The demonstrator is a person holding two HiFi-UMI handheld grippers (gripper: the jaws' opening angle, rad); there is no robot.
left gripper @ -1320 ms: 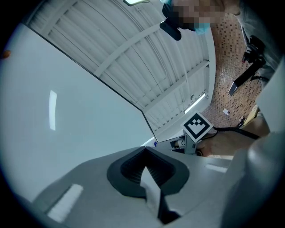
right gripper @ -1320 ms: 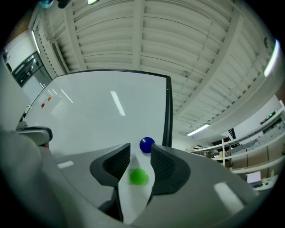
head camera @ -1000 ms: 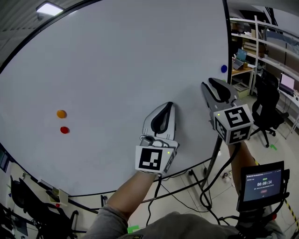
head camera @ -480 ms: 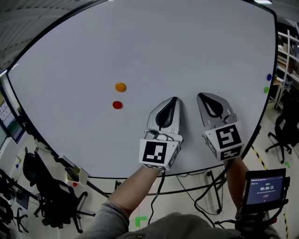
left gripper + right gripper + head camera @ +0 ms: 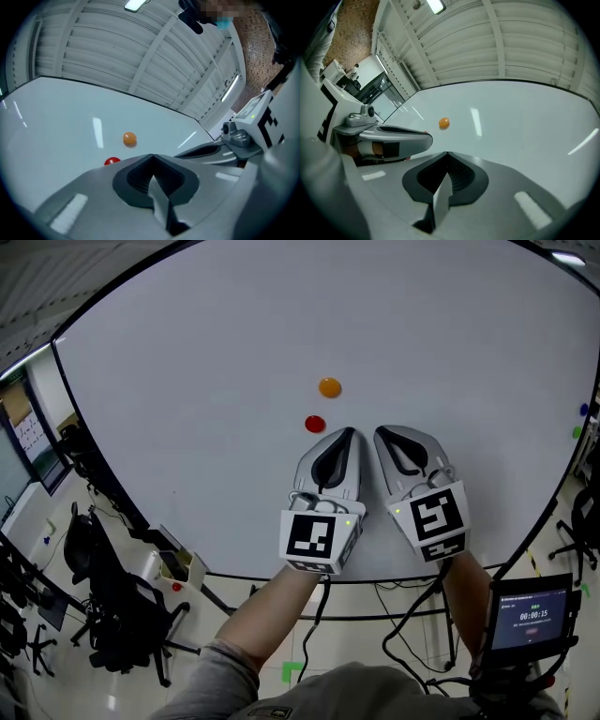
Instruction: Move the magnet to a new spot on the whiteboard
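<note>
White fills most of what we see: the whiteboard (image 5: 206, 381) curves across the head view, with two small round magnets on it near the middle. The orange magnet (image 5: 329, 387) sits higher up, and the red magnet (image 5: 314, 424) lies just below it and slightly to the left; the two are near each other but not touching. Both stay on the board with nothing holding them. The left gripper (image 5: 348, 432) points up toward the board, with its tip just to the right of the red magnet and close to it, though we cannot tell whether it touches the surface. In the left gripper view its jaws are pressed together with nothing between them, the red magnet (image 5: 111, 161) peeks over their left edge, and the orange magnet (image 5: 130, 138) shows further up the board. The right gripper (image 5: 381, 433) stands just beside the left one, nearly parallel to it, with a narrow gap between their tips. Its jaws are also pressed together and hold nothing, and in the right gripper view the orange magnet (image 5: 444, 123) lies ahead of them and a little to the left. At the far right edge of the board we see a blue magnet (image 5: 583, 410) with a green magnet (image 5: 577, 432) under it, well apart from the grippers. Below the board on the left stands a black office chair (image 5: 117, 601), and at the lower right a small screen (image 5: 531, 613) shows a timer.
</note>
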